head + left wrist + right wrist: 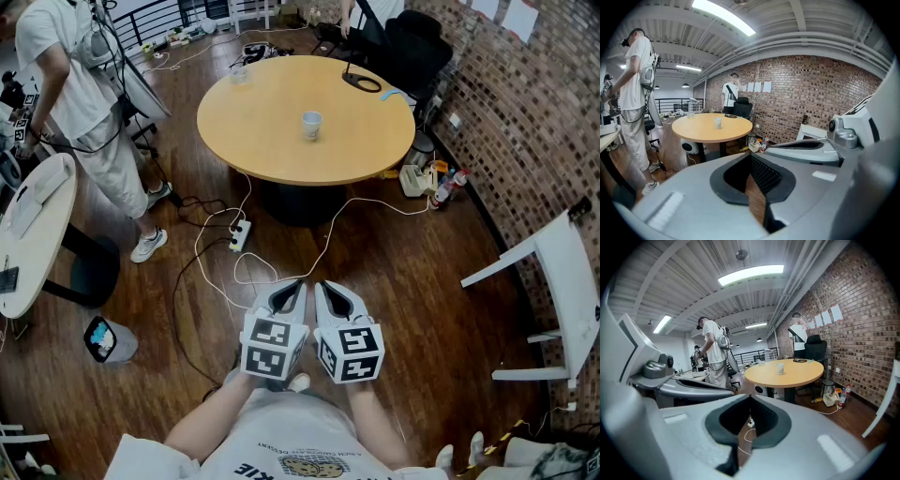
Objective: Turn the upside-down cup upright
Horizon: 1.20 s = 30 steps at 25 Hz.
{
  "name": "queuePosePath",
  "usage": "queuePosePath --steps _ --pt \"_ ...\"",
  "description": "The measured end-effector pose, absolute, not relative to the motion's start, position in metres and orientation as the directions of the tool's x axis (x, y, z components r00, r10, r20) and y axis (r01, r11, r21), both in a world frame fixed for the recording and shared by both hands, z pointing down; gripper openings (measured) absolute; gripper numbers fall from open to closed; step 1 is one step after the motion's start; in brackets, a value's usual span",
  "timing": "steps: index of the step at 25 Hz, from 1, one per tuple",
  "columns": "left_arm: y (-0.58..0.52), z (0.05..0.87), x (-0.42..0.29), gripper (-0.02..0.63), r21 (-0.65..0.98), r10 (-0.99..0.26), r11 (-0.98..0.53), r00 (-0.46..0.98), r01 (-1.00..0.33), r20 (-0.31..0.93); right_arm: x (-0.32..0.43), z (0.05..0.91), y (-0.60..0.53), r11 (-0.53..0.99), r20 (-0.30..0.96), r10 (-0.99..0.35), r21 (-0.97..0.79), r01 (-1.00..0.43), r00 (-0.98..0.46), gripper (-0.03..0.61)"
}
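Note:
A small white paper cup [311, 125] stands near the middle of the round wooden table [262, 141], far ahead of me; it is too small to tell which way up it is. It also shows in the left gripper view as the cup [717, 123] and in the right gripper view as the cup [780, 369]. My left gripper [289, 287] and right gripper [324, 289] are held side by side close to my body, over the wooden floor. Both point toward the table with jaws closed and nothing between them. The left gripper [751, 155] and right gripper [749, 400] show tips that meet.
A person in white [75, 84] stands left of the table beside a white desk [37, 216]. A power strip [239, 234] and cables cross the floor between me and the table. A white chair [553, 281] and brick wall are at right. A small bin [108, 339] sits lower left.

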<state>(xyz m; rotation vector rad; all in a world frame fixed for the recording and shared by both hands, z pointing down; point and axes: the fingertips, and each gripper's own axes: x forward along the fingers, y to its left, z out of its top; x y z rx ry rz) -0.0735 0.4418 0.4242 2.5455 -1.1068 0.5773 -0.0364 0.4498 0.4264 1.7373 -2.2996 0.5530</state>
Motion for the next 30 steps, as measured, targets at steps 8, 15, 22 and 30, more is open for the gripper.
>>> queuePosePath --steps 8,15,22,30 --pt "0.377 0.436 -0.057 0.002 0.120 -0.634 -0.650 0.623 -0.750 0.458 -0.022 0.435 0.385 0.249 0.388 -0.876 -0.142 -0.958 -0.285 0.003" --pt "0.283 0.448 -0.051 0.002 0.145 -0.609 -0.661 0.638 -0.737 0.471 -0.017 0.445 0.291 0.233 0.412 -0.870 -0.138 -0.963 -0.270 0.003" --pt "0.178 0.438 -0.047 0.002 0.158 -0.579 -0.689 0.669 -0.707 0.466 -0.019 0.438 0.187 0.203 0.426 -0.872 -0.128 -0.971 -0.239 0.003" --pt "0.089 0.443 -0.043 0.002 0.170 -0.542 -0.725 0.705 -0.668 0.458 -0.015 0.438 0.097 0.164 0.417 -0.887 -0.115 -0.980 -0.198 0.003"
